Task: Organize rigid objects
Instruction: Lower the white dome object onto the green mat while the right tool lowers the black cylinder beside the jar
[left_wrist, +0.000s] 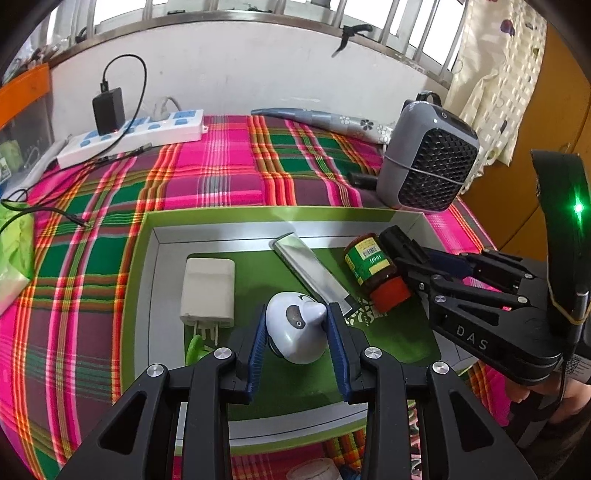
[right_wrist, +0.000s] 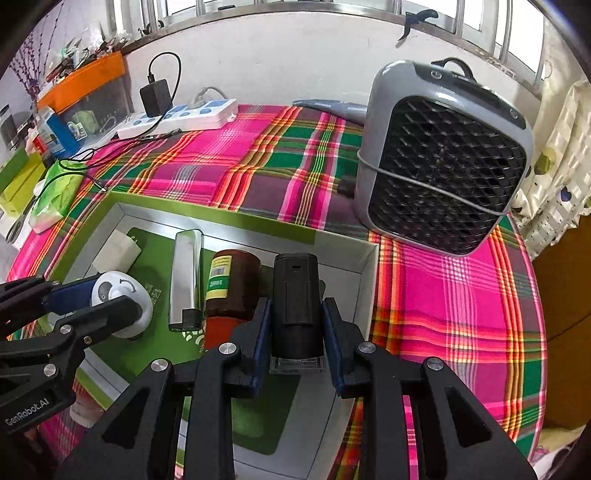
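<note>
A shallow box with a green rim (left_wrist: 258, 213) and a green floor lies on the plaid cloth. In it lie a white charger (left_wrist: 208, 288), a flat silver bar (left_wrist: 314, 273) and a brown bottle with a red cap (left_wrist: 373, 269). My left gripper (left_wrist: 299, 314) is shut on a white rounded gadget with grey spots (left_wrist: 295, 332), low over the box floor. My right gripper (right_wrist: 295, 306) is shut on a black cylindrical device (right_wrist: 295, 295) at the box's right end, beside the bottle (right_wrist: 232, 284). The right wrist view shows the left gripper (right_wrist: 99, 299) at left, holding the white gadget (right_wrist: 118, 291).
A grey fan (right_wrist: 443, 158) stands on the cloth just behind the box's right corner. A white power strip (left_wrist: 133, 136) with a black adapter and a folded umbrella (left_wrist: 325, 120) lie along the back wall. A green tissue pack (right_wrist: 55, 195) and loose cables sit at left.
</note>
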